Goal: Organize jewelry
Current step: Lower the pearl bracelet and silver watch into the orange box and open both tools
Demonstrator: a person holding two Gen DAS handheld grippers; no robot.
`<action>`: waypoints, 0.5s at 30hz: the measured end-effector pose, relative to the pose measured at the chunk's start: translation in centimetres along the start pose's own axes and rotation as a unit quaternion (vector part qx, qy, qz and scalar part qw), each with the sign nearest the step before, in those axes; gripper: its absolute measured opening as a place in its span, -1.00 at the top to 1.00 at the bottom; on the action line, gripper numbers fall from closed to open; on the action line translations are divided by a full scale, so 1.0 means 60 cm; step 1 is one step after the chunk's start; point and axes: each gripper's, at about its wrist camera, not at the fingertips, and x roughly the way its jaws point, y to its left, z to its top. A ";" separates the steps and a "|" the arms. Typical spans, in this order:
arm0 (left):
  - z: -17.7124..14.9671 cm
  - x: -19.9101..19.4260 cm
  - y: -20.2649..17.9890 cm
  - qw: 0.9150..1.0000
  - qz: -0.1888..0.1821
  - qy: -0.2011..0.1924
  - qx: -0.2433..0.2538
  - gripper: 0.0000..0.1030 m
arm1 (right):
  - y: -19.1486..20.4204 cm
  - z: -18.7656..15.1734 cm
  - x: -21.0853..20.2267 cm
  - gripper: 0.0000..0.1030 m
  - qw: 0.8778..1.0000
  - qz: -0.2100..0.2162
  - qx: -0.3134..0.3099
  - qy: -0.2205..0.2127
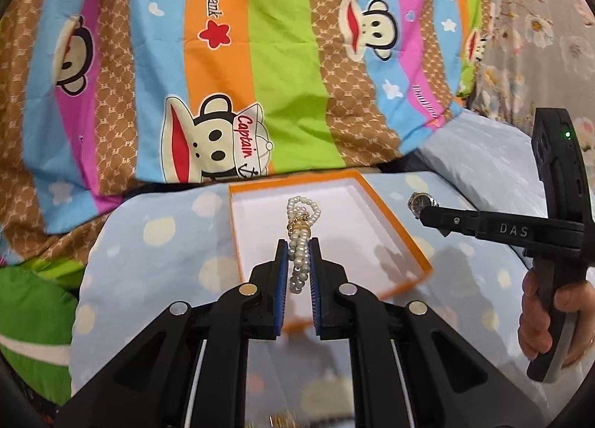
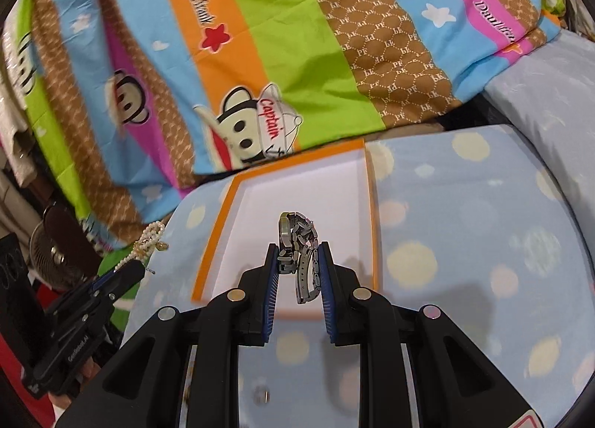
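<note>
My left gripper (image 1: 298,242) is shut on a white pearl bracelet (image 1: 301,238) with a gold clasp and holds it over the open orange-rimmed white box (image 1: 390,227). My right gripper (image 2: 297,247) is shut on a silver metal-band watch (image 2: 299,253) and holds it above the same box (image 2: 297,182). In the left wrist view the right gripper (image 1: 422,213) comes in from the right with the watch face (image 1: 420,201) at its tip. In the right wrist view the left gripper (image 2: 128,270) shows at lower left with the pearls (image 2: 147,242).
The box lies on a light blue polka-dot cushion (image 1: 156,242) on a bed. A striped cartoon-monkey quilt (image 1: 241,56) is bunched up behind it. A pale blue pillow (image 1: 479,167) lies to the right. A small fan (image 2: 48,253) stands at the far left.
</note>
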 end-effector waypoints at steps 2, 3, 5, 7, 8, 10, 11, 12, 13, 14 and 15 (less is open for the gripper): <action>0.021 0.043 0.008 1.000 0.015 0.005 -0.003 0.80 | 0.000 0.028 0.043 0.62 1.000 -0.007 0.004 0.008; 0.031 0.069 0.014 1.000 0.016 0.013 -0.004 0.80 | 0.001 0.037 0.062 0.61 1.000 -0.009 0.003 0.014; 0.041 0.110 0.025 0.999 0.024 0.026 -0.012 0.80 | -0.001 0.052 0.099 0.61 1.000 -0.015 0.004 0.026; 0.051 0.158 0.039 0.998 0.029 0.045 -0.018 0.80 | -0.005 0.062 0.132 0.61 0.999 -0.020 0.005 0.038; 0.051 0.169 0.042 0.998 0.030 0.050 -0.020 0.80 | -0.008 0.066 0.144 0.61 0.999 -0.020 0.006 0.043; 0.051 0.199 0.051 0.997 0.035 0.065 -0.027 0.80 | -0.014 0.071 0.170 0.62 0.998 -0.023 0.009 0.057; 0.050 0.215 0.055 0.996 0.039 0.073 -0.027 0.80 | -0.016 0.071 0.178 0.62 0.998 -0.028 0.008 0.063; 0.050 0.221 0.057 0.996 0.040 0.077 -0.026 0.80 | -0.018 0.071 0.186 0.62 0.997 -0.034 0.005 0.069; 0.049 0.230 0.058 0.995 0.044 0.085 -0.025 0.80 | -0.020 0.072 0.192 0.62 0.996 -0.041 0.003 0.074; 0.048 0.237 0.060 0.995 0.046 0.090 -0.023 0.80 | -0.022 0.073 0.199 0.62 0.996 -0.048 0.002 0.080; 0.046 0.244 0.061 0.994 0.049 0.096 -0.022 0.80 | -0.025 0.073 0.204 0.62 0.995 -0.054 0.002 0.086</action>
